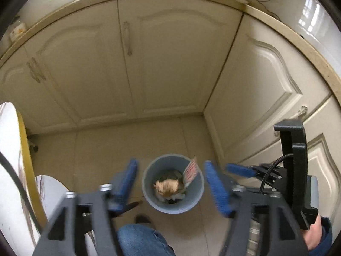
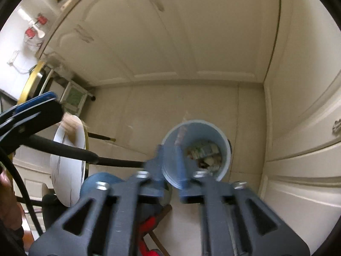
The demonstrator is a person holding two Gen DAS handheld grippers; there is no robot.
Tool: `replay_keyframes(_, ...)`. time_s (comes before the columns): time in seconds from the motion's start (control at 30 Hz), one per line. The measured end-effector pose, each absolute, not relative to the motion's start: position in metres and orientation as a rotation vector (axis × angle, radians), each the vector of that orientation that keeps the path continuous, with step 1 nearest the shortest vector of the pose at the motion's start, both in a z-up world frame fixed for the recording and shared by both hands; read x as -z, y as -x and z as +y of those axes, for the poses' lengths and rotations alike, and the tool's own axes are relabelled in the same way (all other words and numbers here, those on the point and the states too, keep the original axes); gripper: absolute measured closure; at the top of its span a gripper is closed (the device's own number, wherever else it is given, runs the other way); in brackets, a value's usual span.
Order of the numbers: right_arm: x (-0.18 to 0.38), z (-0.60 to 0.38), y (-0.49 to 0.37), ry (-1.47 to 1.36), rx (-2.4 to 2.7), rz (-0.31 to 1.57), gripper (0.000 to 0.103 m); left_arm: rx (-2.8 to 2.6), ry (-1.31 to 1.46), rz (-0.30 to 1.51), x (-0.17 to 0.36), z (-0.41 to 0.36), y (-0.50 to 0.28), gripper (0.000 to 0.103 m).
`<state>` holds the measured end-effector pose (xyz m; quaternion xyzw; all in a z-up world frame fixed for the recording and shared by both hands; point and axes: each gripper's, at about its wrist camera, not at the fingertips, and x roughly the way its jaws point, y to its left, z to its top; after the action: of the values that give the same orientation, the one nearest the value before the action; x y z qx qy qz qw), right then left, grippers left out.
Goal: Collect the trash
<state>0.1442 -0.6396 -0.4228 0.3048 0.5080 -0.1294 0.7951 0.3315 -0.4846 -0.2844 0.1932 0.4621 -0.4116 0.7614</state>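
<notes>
Black left gripper with blue-padded fingers [image 1: 170, 183] pointing steeply down, jaws spread wide, nothing between them. Black right gripper with blue fingers [image 2: 170, 166] also aimed down, blurred, fingers drawn close together. Bare right hand [image 1: 313, 232] wrapped around its handle, blue sleeve at wrist.

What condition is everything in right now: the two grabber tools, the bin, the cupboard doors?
Left gripper: open, empty, above the bin.
Right gripper: blurred; jaws look nearly closed, hold unclear.
Bin: upright on the floor, no lid, partly filled with trash.
Striped wrapper: in the bin, leaning on its wall, sticking up.
Cupboard doors: closed.
</notes>
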Motion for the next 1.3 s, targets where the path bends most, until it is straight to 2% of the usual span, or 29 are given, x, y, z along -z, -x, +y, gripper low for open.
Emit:
replay_keyframes(0.03, 0.426, -0.642, -0.143, -0.664, 0.286, 1.090, 0.037, 0.894, -0.418, 1.000, 0.283, -0.486, -0.327, 0.032)
replay_keyframes(0.07, 0.427, -0.643, -0.141, -0.673, 0.293, 1.083, 0.026, 0.892, -0.416, 1.000, 0.282, -0.483, -0.326, 0.030)
replay_keyframes(0.1, 0.427, -0.644, -0.140, -0.683, 0.294, 1.074, 0.026, 0.884, -0.416, 0.999, 0.282, -0.480, -0.326, 0.023)
replay_keyframes(0.13, 0.428, -0.645, -0.138, -0.694, 0.295, 1.071, 0.020, 0.877, -0.415, 0.998, 0.280, -0.481, -0.324, 0.020)
replay_keyframes(0.17, 0.428, -0.646, -0.136, -0.698, 0.304, 1.069, 0.008, 0.874, -0.407, 0.993, 0.278, -0.479, -0.324, 0.018)
replay_keyframes(0.23, 0.426, -0.649, -0.132, -0.705, 0.331, 1.053, 0.000, 0.861, -0.392, 0.987, 0.271, -0.477, -0.320, 0.018)
replay_keyframes(0.37, 0.408, -0.650, -0.123, -0.742, 0.365, 0.997, 0.000, 0.845, -0.344, 0.929, 0.243, -0.458, -0.308, 0.015)
replay_keyframes(0.6, 0.328, -0.621, -0.129, -0.707, 0.355, 0.845, 0.000, 0.760, -0.283, 0.735, 0.183, -0.376, -0.276, 0.001)
replay_keyframes(1.0, 0.159, -0.477, -0.160, -0.473, 0.189, 0.574, 0.000, 0.440, -0.153, 0.490, 0.105, -0.192, -0.201, 0.001)
replay_keyframes(1.3, 0.090, -0.336, -0.170, -0.203, 0.140, 0.466, 0.000, 0.243, -0.057, 0.423, 0.085, -0.086, -0.104, 0.001)
